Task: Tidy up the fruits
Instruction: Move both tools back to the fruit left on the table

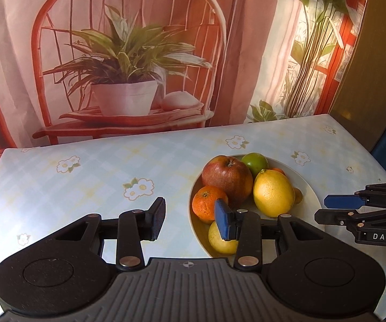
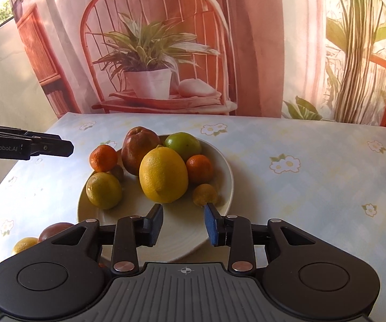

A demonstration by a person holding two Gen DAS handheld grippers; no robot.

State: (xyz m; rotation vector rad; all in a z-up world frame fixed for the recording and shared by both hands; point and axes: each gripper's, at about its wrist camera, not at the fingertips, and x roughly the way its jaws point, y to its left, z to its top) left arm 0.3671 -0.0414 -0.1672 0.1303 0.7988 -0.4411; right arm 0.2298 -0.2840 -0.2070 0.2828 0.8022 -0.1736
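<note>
A cream plate (image 2: 182, 244) holds a red apple (image 2: 139, 150), a big lemon (image 2: 163, 174), a green lime (image 2: 182, 142), two mandarins (image 2: 103, 157), a smaller lemon (image 2: 103, 190) and a small orange fruit (image 2: 205, 194). My right gripper (image 2: 183, 225) hovers over the plate's near bare part, open, with nothing between its fingers. My left gripper (image 1: 190, 220) is open and empty above the plate's left rim (image 1: 193, 230), near a mandarin (image 1: 207, 201). The apple (image 1: 226, 178) and lemon (image 1: 273, 193) sit beyond it.
A reddish fruit (image 2: 54, 229) and a yellow fruit (image 2: 25, 244) lie on the flowered tablecloth (image 2: 313, 187) left of the plate. A printed backdrop of a chair and potted plant (image 1: 128, 86) hangs behind the table's far edge. Bare cloth (image 1: 85, 187) spreads left of the plate.
</note>
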